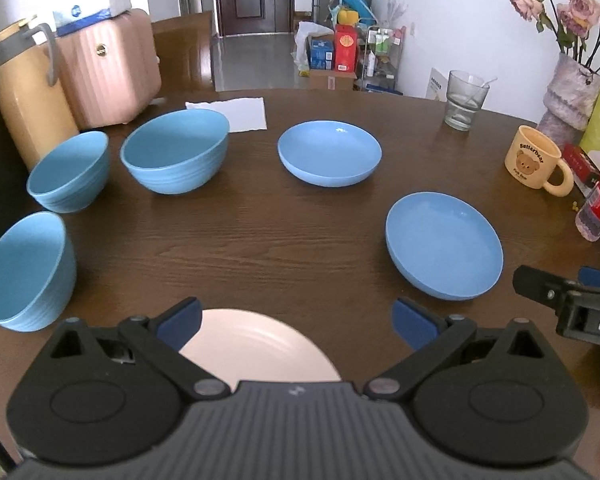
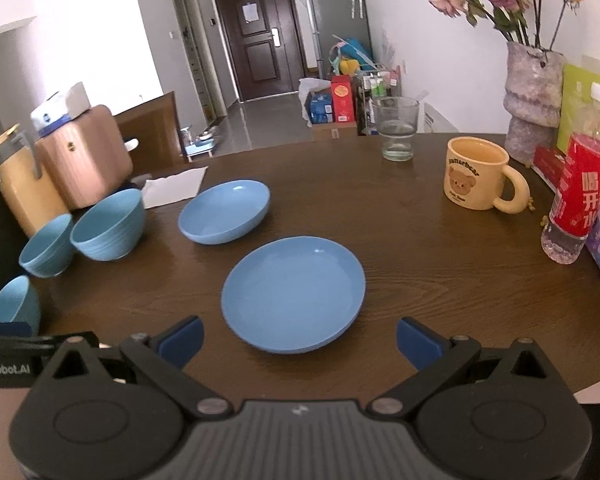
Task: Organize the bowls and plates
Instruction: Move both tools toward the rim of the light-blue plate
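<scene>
Near blue plate (image 2: 293, 294) straight ahead of right gripper (image 2: 298, 344), just past the blue fingertips (image 2: 182, 340), lined up w/ the gap. Round, so no long way to it. Fingers spread wide, holding nothing. Left gripper (image 1: 296, 326) also spread wide & empty, w/ a pale pink plate (image 1: 260, 346) right below it. Closer to that one; right one closer to the blue plate. Prob. a good first grab for the right side, by the near rim.

Far blue plate (image 2: 224, 212) a bit behind & to the left. Three blue bowls far left: big bowl (image 1: 176, 152), middle bowl (image 1: 70, 172), near bowl (image 1: 26, 272). All apart, none stacked yet. Plates smooth, shallow, a bit shiny. Bowls deep w/ small ridges outside. Brown wood table (image 2: 380, 240), grain showing.
</scene>
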